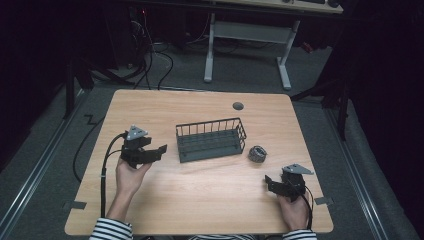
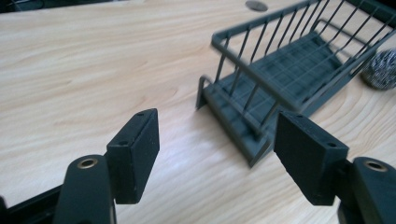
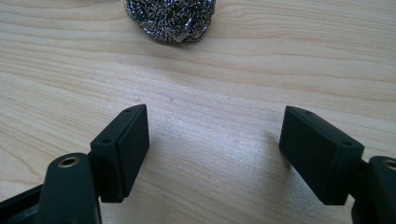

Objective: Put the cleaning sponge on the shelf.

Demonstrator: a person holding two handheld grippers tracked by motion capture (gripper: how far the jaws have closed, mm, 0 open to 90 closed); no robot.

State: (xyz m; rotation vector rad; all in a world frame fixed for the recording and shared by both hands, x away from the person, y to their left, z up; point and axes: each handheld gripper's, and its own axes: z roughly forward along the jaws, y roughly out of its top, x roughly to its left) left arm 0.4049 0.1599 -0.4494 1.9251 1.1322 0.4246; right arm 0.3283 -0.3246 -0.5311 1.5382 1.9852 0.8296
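Steel wool: a scouring ball (image 3: 169, 18) lies on the wooden table (image 1: 200, 200), straight ahead of the right gripper (image 3: 214, 140) and apart from it, just off the basket's right end.
Right gripper: jaws spread wide, nothing between them, resting low over bare wood.
Left gripper: the left gripper (image 2: 217, 144) is also spread and empty, aimed at the near left corner of the wire basket (image 2: 280, 79).
Basket: dark, empty, standing flat between the two grippers.
Likely step: reach forward for the scourer, then drop it in the basket.
Risk, ball: it is round and springy; pads closing off-centre could squirt it away across the table.
Risk, basket: light wire; a nudge from the left jaws could slide it.
Risk, snagging: loose steel strands may catch on the basket wires.
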